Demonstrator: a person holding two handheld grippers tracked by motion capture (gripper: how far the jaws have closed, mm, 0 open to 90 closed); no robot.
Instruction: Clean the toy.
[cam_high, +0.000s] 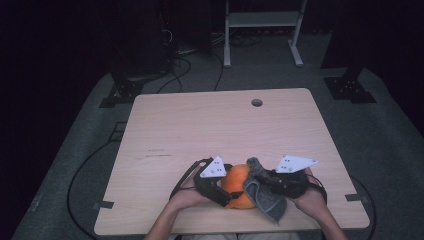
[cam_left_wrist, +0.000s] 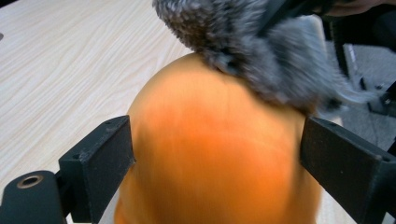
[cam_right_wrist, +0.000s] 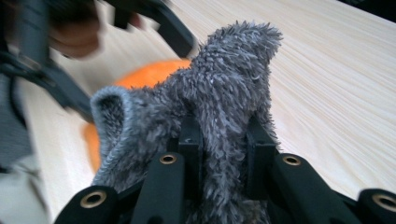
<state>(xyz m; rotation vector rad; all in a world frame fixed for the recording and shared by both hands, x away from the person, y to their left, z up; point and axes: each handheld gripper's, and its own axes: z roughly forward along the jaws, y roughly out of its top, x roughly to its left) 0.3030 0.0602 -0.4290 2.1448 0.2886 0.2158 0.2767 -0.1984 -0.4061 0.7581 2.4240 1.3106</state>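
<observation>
The right gripper (cam_right_wrist: 223, 140) pinches a grey fuzzy cloth (cam_right_wrist: 224, 88) tight between its jaws, and the cloth drapes over the top and near side of the orange ball (cam_high: 236, 186). The left gripper (cam_left_wrist: 215, 154) has its jaws spread wide, one on each side of the ball; whether the pads press on it cannot be told. The ball sits on the wooden table (cam_high: 200, 130) near its front edge, well apart from the round hole (cam_high: 257, 102) at the far edge.
</observation>
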